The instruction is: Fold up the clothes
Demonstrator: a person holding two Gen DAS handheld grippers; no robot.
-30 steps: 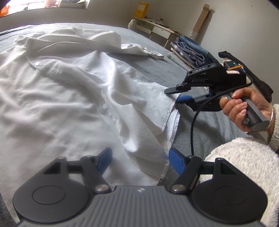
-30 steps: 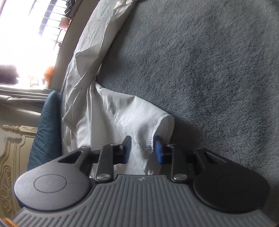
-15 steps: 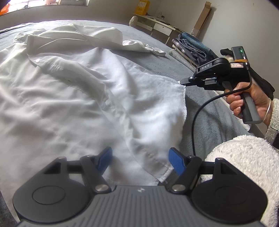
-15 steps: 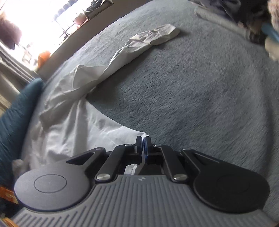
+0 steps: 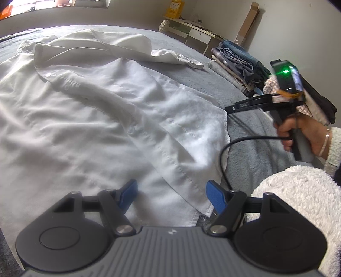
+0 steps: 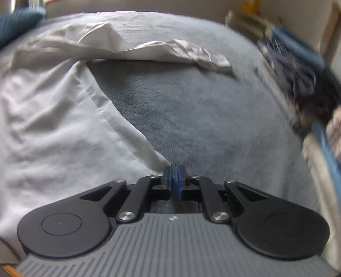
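Bare grey bed (image 6: pixel 191 110) right of shirt (image 5: pixel 106 119) is passable; sleeve (image 6: pixel 191 51) bounds the far side, clothes stack (image 5: pixel 238 61) blocks the right edge.

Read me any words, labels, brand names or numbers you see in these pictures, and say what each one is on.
No text can be read.
Yellow box on the far desk: print too small to read.
Label on the right tool: blurred.
Raised lettering on that tool's finger: too small to read.
Small white mark on the left tool's body: a logo, not letters.
White shirt: no tag or print shows.
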